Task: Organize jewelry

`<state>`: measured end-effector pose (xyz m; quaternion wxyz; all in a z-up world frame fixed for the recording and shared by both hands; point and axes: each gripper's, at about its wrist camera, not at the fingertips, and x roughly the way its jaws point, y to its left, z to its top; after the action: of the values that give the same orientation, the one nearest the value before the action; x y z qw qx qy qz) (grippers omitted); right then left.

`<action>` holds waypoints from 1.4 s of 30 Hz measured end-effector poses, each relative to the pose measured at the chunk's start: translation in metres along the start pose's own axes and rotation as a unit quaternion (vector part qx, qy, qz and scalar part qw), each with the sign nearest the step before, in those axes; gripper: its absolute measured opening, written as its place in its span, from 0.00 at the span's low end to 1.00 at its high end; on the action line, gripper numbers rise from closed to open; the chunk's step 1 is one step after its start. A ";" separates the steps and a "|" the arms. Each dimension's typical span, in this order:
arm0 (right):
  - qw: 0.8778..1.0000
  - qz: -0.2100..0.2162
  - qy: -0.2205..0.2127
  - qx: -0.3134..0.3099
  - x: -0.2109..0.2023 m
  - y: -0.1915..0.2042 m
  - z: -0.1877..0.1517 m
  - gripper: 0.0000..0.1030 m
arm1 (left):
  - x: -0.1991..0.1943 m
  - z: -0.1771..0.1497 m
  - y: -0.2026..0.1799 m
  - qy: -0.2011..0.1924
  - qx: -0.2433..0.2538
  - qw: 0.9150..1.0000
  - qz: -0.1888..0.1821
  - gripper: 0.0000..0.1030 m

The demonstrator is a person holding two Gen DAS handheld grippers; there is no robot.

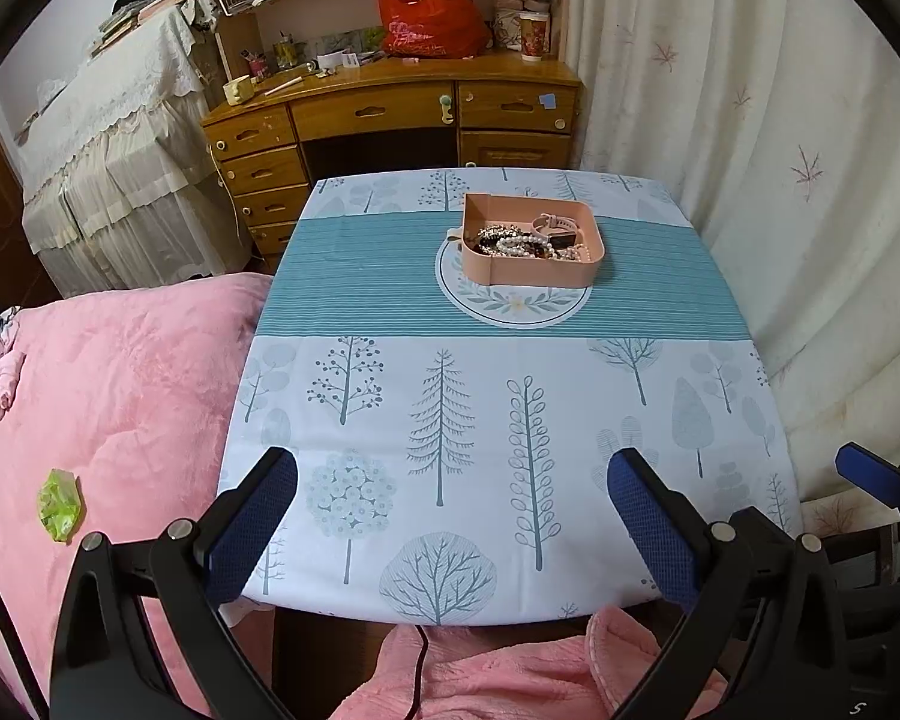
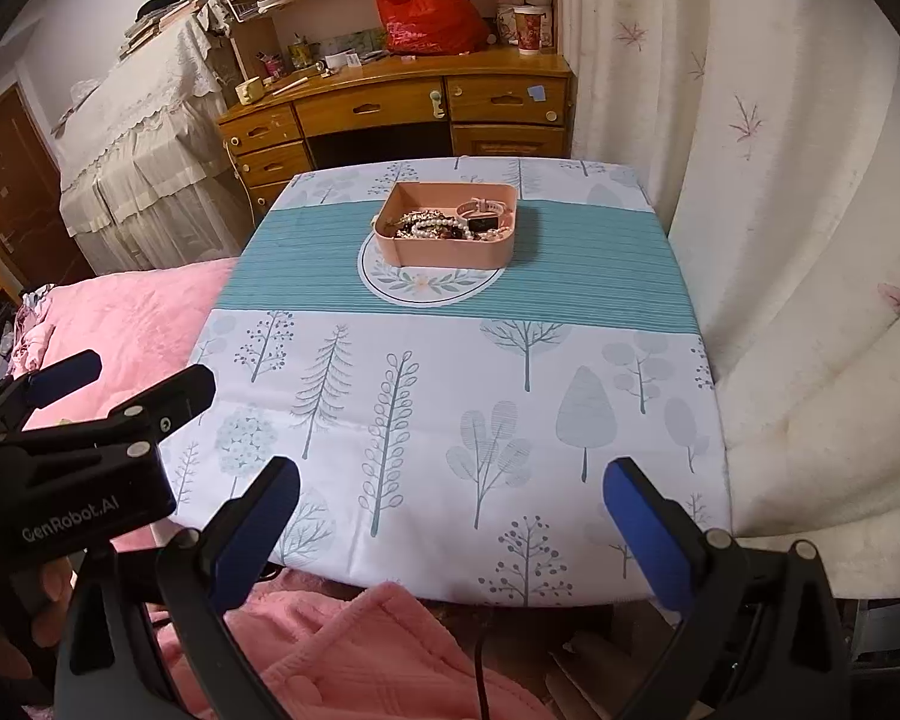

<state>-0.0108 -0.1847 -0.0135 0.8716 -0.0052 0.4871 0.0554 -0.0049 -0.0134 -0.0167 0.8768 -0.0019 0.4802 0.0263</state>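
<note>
A pink tray [image 1: 591, 255] [image 2: 450, 255] stands on the far half of the table, over a round printed emblem. Inside it lie a pearl string [image 1: 519, 242] [image 2: 435, 225], dark bead pieces and a pink-strapped watch [image 1: 555, 228] [image 2: 483, 213]. My left gripper [image 1: 453, 480] hovers open over the table's near edge, nothing between its blue pads. My right gripper [image 2: 450, 489] is open too, at the near edge, well short of the tray. In the right wrist view the left gripper [image 2: 123, 381] shows at the left, over the pink bed.
The table wears a tree-print cloth [image 1: 450, 420] [image 2: 450, 390]. A pink bed [image 1: 102, 396] lies left, with a green wrapper [image 1: 60, 504]. A cream curtain [image 1: 780, 150] hangs right. A wooden desk [image 1: 390, 114] with a red bag [image 1: 432, 12] stands behind. Pink fabric [image 2: 342, 660] and a black cable [image 2: 480, 660] sit below.
</note>
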 end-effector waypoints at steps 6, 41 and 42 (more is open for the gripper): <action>1.000 0.001 0.000 -0.001 0.000 0.000 -0.001 0.99 | -0.001 0.000 0.000 0.000 0.000 1.000 0.000 0.99; 1.000 0.009 0.018 -0.008 0.015 -0.006 0.002 0.99 | 0.000 0.003 -0.006 -0.012 0.021 1.000 0.018 0.99; 1.000 0.009 0.018 -0.008 0.015 -0.006 0.002 0.99 | -0.001 0.003 -0.006 -0.012 0.021 1.000 0.019 0.99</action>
<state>-0.0006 -0.1887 -0.0255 0.8618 -0.0091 0.5027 0.0670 -0.0020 -0.0195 -0.0144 0.8816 0.0258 0.4701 0.0328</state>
